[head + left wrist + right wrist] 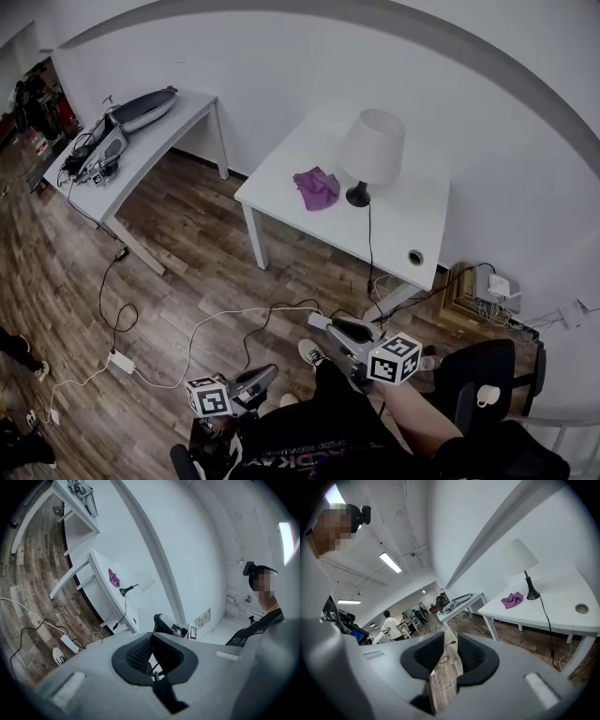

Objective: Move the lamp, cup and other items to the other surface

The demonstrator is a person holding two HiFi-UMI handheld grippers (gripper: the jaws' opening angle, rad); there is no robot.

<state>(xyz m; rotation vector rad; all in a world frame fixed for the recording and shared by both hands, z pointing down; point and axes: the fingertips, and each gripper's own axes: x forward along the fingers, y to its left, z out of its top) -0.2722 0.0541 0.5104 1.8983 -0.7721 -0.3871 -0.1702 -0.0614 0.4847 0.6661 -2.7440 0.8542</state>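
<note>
Standing on the white table (412,220) beside a crumpled purple cloth (317,187), the white-shaded lamp (372,150) is well apart from the left gripper (270,372), whose jaws are closed together on nothing, and the right gripper (315,322), whose jaws stand parted and empty above the wood floor (187,244).

- Table (412,220): smooth white top, matt.
- Lamp (372,150): matt white shade, glossy black base.
- Purple cloth (317,187): soft, crumpled fabric.
- Floor (187,244): wood-grain planks, slight sheen.
- Right gripper (451,641): matt grey plastic, ribbed dark pads.
</note>
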